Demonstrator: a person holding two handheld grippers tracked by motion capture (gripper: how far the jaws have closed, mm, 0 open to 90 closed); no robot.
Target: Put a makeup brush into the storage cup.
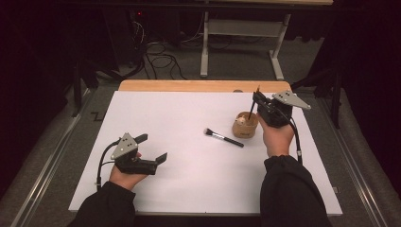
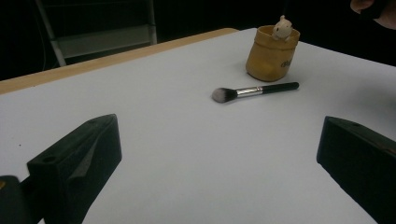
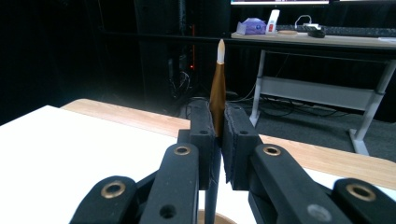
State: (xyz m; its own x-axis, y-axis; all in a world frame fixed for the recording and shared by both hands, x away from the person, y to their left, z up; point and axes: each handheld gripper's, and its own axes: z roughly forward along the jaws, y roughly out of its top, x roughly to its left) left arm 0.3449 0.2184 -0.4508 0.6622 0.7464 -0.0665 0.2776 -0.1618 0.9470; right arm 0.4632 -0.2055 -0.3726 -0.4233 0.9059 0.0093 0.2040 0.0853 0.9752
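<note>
High view, left to right: left hand-held gripper [image 1: 152, 148] at lower left, jaws wide apart, empty; makeup brush [image 1: 223, 138] flat on the white desk [image 1: 189, 113] at centre; wooden cup [image 1: 245, 124] just right of it; right hand-held gripper [image 1: 258, 100] at upper right, clamped on a slim brush [image 1: 253, 105] over the cup. Probably best lowered straight, kept upright, released only once inside the rim.

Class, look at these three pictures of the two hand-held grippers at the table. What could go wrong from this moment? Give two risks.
1. The right hand-held gripper pinches a thin brush over the small cup; lowered off-centre, it could catch the rim and tip the cup.
2. The makeup brush lies loose beside the cup; the open left hand-held gripper might roll it away when reaching.
</note>
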